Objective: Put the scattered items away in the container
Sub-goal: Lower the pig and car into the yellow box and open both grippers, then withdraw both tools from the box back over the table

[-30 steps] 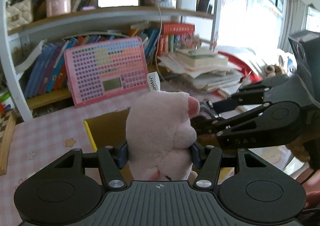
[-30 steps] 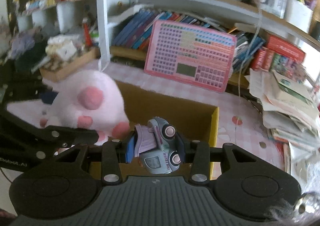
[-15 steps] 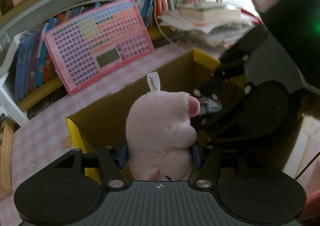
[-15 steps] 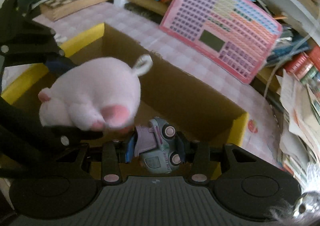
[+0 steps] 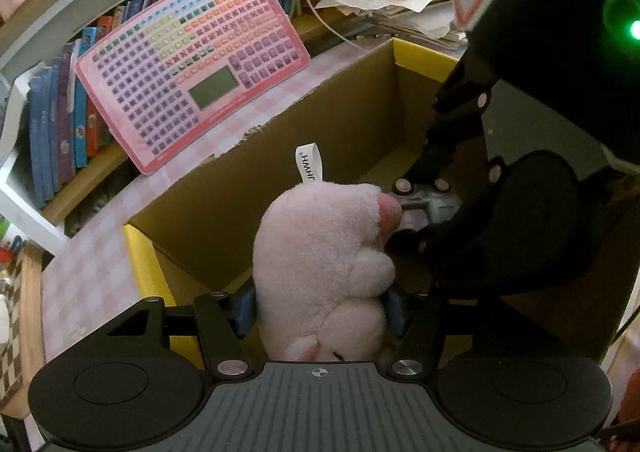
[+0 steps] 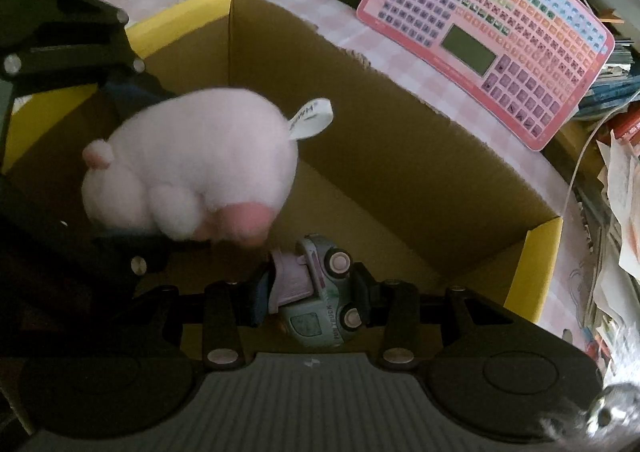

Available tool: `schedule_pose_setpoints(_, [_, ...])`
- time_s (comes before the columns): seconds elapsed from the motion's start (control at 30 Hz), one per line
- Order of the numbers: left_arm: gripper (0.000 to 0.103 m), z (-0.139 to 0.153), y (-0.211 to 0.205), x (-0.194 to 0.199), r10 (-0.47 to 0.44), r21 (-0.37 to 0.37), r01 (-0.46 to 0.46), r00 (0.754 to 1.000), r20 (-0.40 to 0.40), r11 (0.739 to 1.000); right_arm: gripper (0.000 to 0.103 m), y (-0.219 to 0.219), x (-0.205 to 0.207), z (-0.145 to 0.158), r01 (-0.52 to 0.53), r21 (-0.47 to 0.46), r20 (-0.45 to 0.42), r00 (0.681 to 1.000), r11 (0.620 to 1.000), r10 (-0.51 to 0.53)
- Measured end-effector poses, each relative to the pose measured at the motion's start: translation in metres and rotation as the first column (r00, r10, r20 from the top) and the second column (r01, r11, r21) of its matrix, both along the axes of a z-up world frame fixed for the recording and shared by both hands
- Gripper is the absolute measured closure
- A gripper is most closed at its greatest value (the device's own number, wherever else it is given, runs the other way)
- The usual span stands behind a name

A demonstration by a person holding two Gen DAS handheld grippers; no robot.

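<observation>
Left wrist view. We are looking down along the left gripper (image 5: 320,310). Its jaws are opening, and the pink plush toy (image 5: 324,268) is sitting between the blue pads (image 5: 245,308); the pads are still touching its flanks as far as we can see. The toy is soft, fuzzy and rounded, with one white fabric tag sticking up. It is hanging over the open cardboard box (image 5: 280,155), which is brown inside with yellow rims. To the right, the right gripper (image 5: 424,211) is reaching into the same box, black and hard-edged, with a bit of a toy truck showing at its tips. Behind the box, one pink learning tablet (image 5: 192,63) with rows of small coloured keys is leaning against a bookshelf (image 5: 60,123). The pink checked tablecloth (image 5: 92,260) is lying under everything.

Right wrist view. We are seeing the right gripper (image 6: 310,292) clamped tight on one pale green toy truck (image 6: 320,300), hard plastic with pink wheels and a pink rear part. It is hovering inside the cardboard box (image 6: 400,155), above the floor. The plush toy (image 6: 192,167) is blurred, to the left of the truck and just above it, with the left gripper's dark linkage (image 6: 72,47) around it. We are counting one plush, one truck, one box, one tablet (image 6: 492,35).
</observation>
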State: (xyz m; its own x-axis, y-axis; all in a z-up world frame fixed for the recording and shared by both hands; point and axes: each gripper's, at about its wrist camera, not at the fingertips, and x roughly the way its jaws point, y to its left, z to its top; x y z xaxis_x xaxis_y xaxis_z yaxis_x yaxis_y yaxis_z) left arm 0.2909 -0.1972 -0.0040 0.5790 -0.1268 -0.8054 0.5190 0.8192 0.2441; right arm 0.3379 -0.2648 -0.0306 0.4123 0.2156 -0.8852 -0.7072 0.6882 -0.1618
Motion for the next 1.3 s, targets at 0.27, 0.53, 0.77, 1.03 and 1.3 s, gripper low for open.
schedule_pose_setpoints(0.27, [0.025,0.001,-0.001,-0.001,0.024,0.026,-0.025,0.999,0.031,0.999,0.063,0.0,0.0,0.004,0.009,0.02,0.005,1.0,1.0,-0.009])
schedule_pose_setpoints(0.53, [0.019,0.02,0.007,-0.011,0.076,-0.024,-0.074,0.99,0.119,0.997,0.054,-0.015,-0.004,0.022,0.073,0.136,0.067,0.994,0.988,-0.083])
schedule_pose_setpoints(0.77, [0.017,0.062,0.034,-0.04,0.185,-0.18,-0.147,0.959,0.216,0.973,0.053,-0.049,-0.022,0.07,0.181,0.36,0.094,0.969,0.915,-0.228])
schedule_pose_setpoints(1.03, [0.017,0.085,0.063,-0.079,0.316,-0.335,-0.239,0.927,0.2,0.912,0.049,-0.072,-0.062,0.094,0.236,0.466,0.149,0.929,0.852,-0.339])
schedule_pose_setpoints(1.3, [0.017,0.084,0.074,-0.118,0.312,-0.385,-0.223,0.931,0.187,0.896,0.046,-0.088,-0.116,0.101,0.335,0.544,0.159,0.859,0.77,-0.486])
